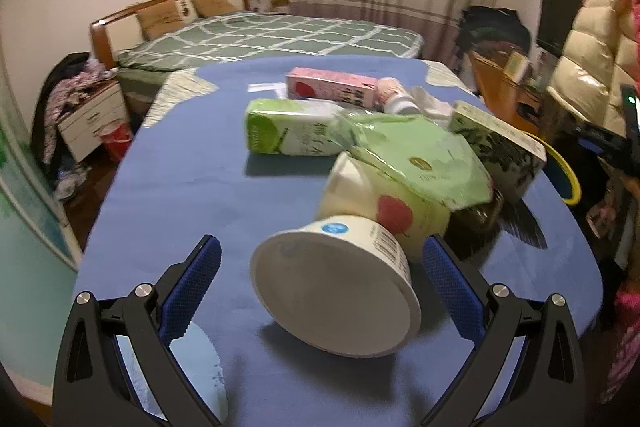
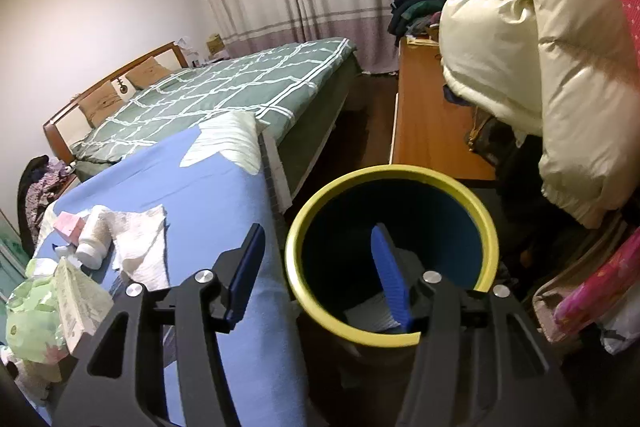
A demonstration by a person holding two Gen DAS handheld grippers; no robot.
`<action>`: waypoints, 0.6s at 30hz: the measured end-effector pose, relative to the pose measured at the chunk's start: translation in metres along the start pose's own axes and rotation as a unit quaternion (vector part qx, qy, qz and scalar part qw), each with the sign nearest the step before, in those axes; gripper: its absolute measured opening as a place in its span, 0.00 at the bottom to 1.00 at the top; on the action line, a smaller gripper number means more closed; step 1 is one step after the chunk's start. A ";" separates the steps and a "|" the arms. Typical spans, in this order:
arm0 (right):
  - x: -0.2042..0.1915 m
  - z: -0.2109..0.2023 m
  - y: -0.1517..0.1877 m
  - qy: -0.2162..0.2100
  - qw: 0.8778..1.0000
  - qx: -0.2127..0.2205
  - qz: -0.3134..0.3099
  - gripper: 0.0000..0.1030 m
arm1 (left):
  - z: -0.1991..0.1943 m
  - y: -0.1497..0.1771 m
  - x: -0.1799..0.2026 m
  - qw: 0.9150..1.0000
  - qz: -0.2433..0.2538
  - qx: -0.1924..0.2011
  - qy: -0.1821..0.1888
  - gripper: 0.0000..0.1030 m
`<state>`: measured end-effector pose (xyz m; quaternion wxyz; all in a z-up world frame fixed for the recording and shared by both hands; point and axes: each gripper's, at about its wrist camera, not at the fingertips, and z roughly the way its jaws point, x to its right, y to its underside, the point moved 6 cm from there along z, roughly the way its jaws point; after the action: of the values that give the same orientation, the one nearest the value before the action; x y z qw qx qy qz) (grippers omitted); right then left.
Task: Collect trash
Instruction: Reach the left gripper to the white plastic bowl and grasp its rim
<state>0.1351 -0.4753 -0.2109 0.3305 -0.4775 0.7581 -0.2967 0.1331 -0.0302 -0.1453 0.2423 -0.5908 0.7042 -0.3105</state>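
Observation:
A pile of trash lies on the blue tablecloth [image 1: 168, 187]. Nearest is a white paper cup [image 1: 340, 291] on its side, between the open jaws of my left gripper [image 1: 320, 267], untouched. Behind it lie a cup with a red apple print [image 1: 384, 207], a green plastic bag [image 1: 416, 155], a green carton [image 1: 280, 131], a pink carton [image 1: 332, 89] and a box [image 1: 500, 143]. My right gripper [image 2: 320, 267] is open and empty, its right finger over the mouth of the yellow-rimmed blue bin [image 2: 296, 239] beside the table. White paper [image 2: 372, 311] lies in the bin.
A white tissue [image 2: 140, 243] and a small white bottle [image 2: 94, 239] lie on the table. A green-quilted bed [image 2: 224, 95] stands behind it. A wooden cabinet [image 2: 424, 123] and a cream puffer coat [image 2: 540, 47] are right of the bin.

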 end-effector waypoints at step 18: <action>-0.019 0.004 0.012 -0.015 1.000 -0.011 -0.015 0.52 | 0.025 0.017 0.008 0.995 0.061 -0.028 0.067 0.89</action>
<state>0.1381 -0.4538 -0.2184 0.3319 -0.4968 0.7491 -0.2862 0.1374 -0.0401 -0.1745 0.1960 -0.5309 0.7623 -0.3139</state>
